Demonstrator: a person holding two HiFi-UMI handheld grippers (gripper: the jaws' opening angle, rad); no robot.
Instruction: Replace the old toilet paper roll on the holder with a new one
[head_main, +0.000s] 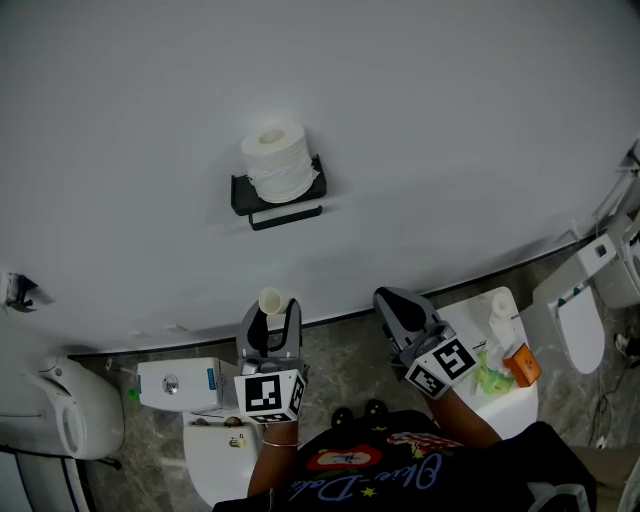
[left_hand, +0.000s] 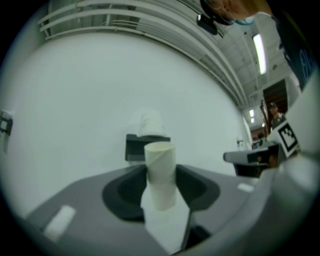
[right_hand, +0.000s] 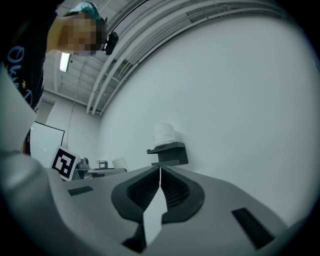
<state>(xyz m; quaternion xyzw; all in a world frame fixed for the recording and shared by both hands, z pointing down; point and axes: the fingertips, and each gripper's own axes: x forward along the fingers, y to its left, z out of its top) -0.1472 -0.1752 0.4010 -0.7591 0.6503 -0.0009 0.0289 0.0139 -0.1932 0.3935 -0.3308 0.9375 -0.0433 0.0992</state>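
A black wall holder (head_main: 243, 196) carries a full white toilet paper roll (head_main: 279, 160) standing upright on its top shelf; the bar (head_main: 285, 215) below it is bare. My left gripper (head_main: 273, 312) is below the holder and away from the wall, shut on an empty cardboard tube (head_main: 270, 300). In the left gripper view the tube (left_hand: 160, 172) stands upright between the jaws, with the holder (left_hand: 134, 148) behind it. My right gripper (head_main: 390, 300) is to its right, shut with nothing in it. In the right gripper view the jaws (right_hand: 160, 172) meet below the holder (right_hand: 170, 152) and the roll (right_hand: 163, 133).
A white toilet cistern (head_main: 180, 385) sits under my left hand. Another white fixture (head_main: 60, 400) stands at the far left. At the right a white surface (head_main: 520, 395) holds a white bottle (head_main: 502, 318), an orange item (head_main: 522, 365) and something green. A further toilet (head_main: 580, 320) is at the right edge.
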